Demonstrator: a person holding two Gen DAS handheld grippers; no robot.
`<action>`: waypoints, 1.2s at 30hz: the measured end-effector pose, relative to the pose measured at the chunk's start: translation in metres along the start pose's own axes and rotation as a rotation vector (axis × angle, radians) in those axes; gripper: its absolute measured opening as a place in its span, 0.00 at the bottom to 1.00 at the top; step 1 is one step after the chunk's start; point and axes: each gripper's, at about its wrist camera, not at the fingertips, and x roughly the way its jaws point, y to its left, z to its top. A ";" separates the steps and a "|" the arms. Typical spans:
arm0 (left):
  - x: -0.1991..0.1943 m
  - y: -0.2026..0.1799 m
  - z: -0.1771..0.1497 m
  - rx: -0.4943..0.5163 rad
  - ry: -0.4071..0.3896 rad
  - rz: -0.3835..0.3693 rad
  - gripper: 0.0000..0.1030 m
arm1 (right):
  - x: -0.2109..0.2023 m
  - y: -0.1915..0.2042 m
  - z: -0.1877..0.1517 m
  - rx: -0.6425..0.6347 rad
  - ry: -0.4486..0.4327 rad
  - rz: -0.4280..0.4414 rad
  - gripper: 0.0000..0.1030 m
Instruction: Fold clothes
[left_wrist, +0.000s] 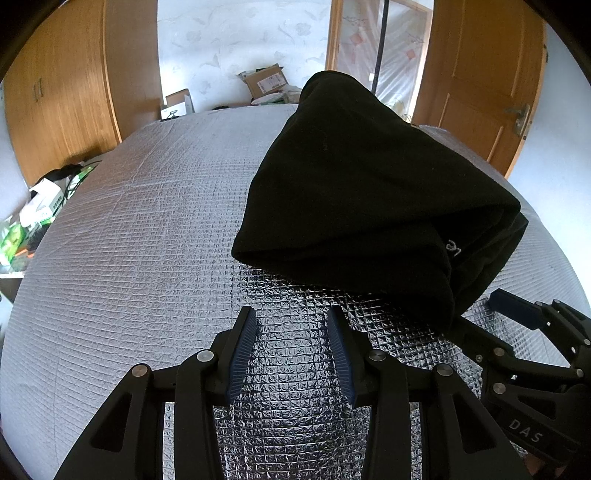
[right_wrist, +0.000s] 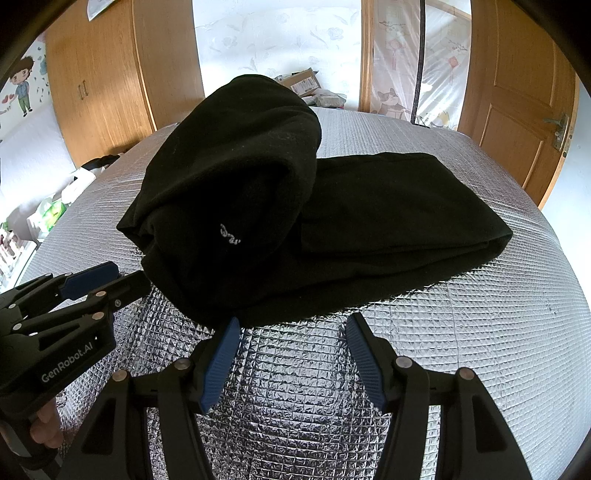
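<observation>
A black fleece garment (left_wrist: 351, 192) lies folded on a silver quilted mat (left_wrist: 129, 240). One end bulges up in a rounded hump (right_wrist: 229, 166) with a small white stitched mark, and the rest lies flat (right_wrist: 406, 206) to the right. My left gripper (left_wrist: 291, 314) is open just short of the garment's near edge, with only mat between its fingers. It also shows in the right wrist view, left gripper (right_wrist: 129, 275), with one fingertip at the hump's edge. My right gripper (right_wrist: 293, 319) is wide open at the near hem. In the left wrist view, part of the right gripper (left_wrist: 484, 314) is hidden by cloth.
The mat (right_wrist: 480, 314) covers a bed-sized surface. Wooden wardrobes (left_wrist: 66, 103) stand at the back left and a wooden door (left_wrist: 480, 81) at the back right. Cardboard boxes (left_wrist: 266, 81) sit beyond the far edge, clutter (left_wrist: 40, 206) lies off the left side, and a hand (right_wrist: 44, 424) holds the left gripper.
</observation>
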 end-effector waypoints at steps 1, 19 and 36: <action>0.000 0.000 0.000 0.000 0.000 0.000 0.40 | 0.000 0.000 0.000 0.000 0.000 0.000 0.59; -0.009 0.003 -0.004 -0.004 -0.001 -0.004 0.41 | 0.000 0.000 0.000 0.000 0.000 0.000 0.59; -0.003 0.003 -0.001 -0.002 0.001 0.002 0.41 | 0.000 0.001 0.000 -0.001 0.001 -0.001 0.59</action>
